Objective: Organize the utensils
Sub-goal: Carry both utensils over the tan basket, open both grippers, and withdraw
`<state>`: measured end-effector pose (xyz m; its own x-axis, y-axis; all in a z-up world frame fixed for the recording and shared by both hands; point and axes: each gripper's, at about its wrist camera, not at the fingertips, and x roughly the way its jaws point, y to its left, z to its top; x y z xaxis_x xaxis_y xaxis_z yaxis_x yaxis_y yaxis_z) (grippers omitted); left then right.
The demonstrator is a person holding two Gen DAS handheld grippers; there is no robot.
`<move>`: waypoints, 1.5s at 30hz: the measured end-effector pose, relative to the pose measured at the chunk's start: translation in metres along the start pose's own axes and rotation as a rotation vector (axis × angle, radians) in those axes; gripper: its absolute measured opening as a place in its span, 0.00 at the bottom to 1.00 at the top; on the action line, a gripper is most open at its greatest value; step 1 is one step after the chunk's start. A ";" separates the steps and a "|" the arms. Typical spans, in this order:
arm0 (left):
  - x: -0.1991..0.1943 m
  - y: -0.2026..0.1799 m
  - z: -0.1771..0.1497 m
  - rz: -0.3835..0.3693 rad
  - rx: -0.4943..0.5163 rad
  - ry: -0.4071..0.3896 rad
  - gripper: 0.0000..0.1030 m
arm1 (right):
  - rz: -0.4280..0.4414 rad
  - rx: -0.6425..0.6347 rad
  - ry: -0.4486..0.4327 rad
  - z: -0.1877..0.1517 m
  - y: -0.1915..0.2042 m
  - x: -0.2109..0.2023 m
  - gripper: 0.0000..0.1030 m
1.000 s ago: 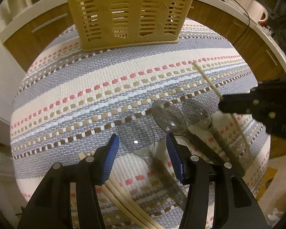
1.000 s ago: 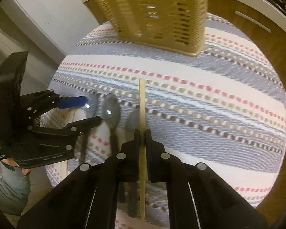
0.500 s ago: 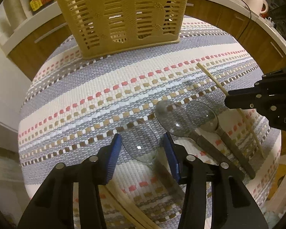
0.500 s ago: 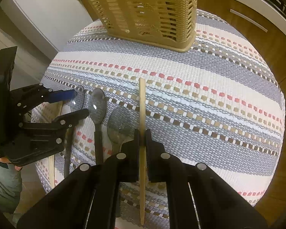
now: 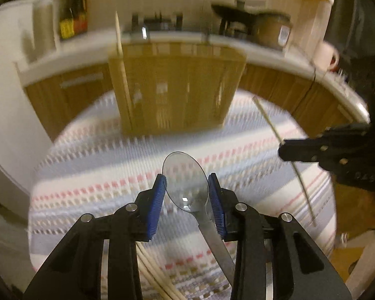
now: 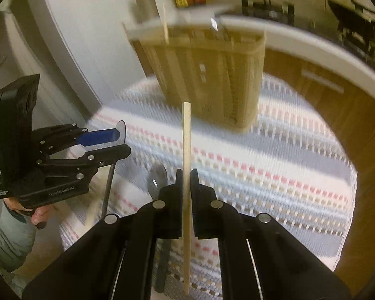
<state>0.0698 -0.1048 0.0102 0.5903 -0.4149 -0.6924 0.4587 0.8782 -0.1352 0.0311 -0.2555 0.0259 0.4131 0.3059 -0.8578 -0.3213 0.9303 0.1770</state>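
Fingers (image 5: 160, 195) before slatted basket (image 5: 175, 87)

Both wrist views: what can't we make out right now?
- Utensil basket contents: motion blur, both views.
- Chopstick lower end: cut off behind right gripper fingers.
- Spoon handle end: hidden below left gripper, left wrist view.
- Counter items: blurred.

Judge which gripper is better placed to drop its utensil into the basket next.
Right, narrowly. The right gripper clamps a chopstick pointing straight at the basket; the left gripper pinches a spoon by its bowl, skewed.
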 end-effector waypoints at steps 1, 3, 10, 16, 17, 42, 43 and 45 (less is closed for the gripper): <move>-0.009 0.001 0.006 -0.002 -0.004 -0.034 0.33 | 0.004 -0.006 -0.027 0.003 0.000 -0.006 0.04; -0.024 0.003 0.019 -0.004 -0.016 -0.098 0.33 | 0.016 -0.019 -0.106 0.013 0.002 -0.022 0.04; -0.079 0.005 0.083 0.050 -0.011 -0.361 0.33 | -0.018 -0.042 -0.345 0.062 0.013 -0.059 0.04; -0.100 -0.012 0.131 0.146 0.046 -0.518 0.33 | -0.051 -0.016 -0.540 0.101 0.006 -0.074 0.04; -0.099 -0.015 0.137 0.164 0.056 -0.542 0.33 | -0.056 -0.010 -0.564 0.106 0.003 -0.074 0.04; 0.006 0.000 0.174 0.302 0.140 -0.656 0.33 | -0.154 0.095 -0.702 0.141 -0.065 0.007 0.04; 0.009 0.000 0.174 0.303 0.146 -0.654 0.33 | -0.158 0.095 -0.702 0.140 -0.065 0.009 0.04; 0.015 -0.001 0.171 0.305 0.157 -0.652 0.33 | -0.174 0.088 -0.705 0.139 -0.063 0.013 0.04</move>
<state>0.1918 -0.1530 0.1212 0.9595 -0.2574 -0.1147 0.2716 0.9531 0.1334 0.1748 -0.2816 0.0706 0.9120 0.1821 -0.3676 -0.1436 0.9811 0.1298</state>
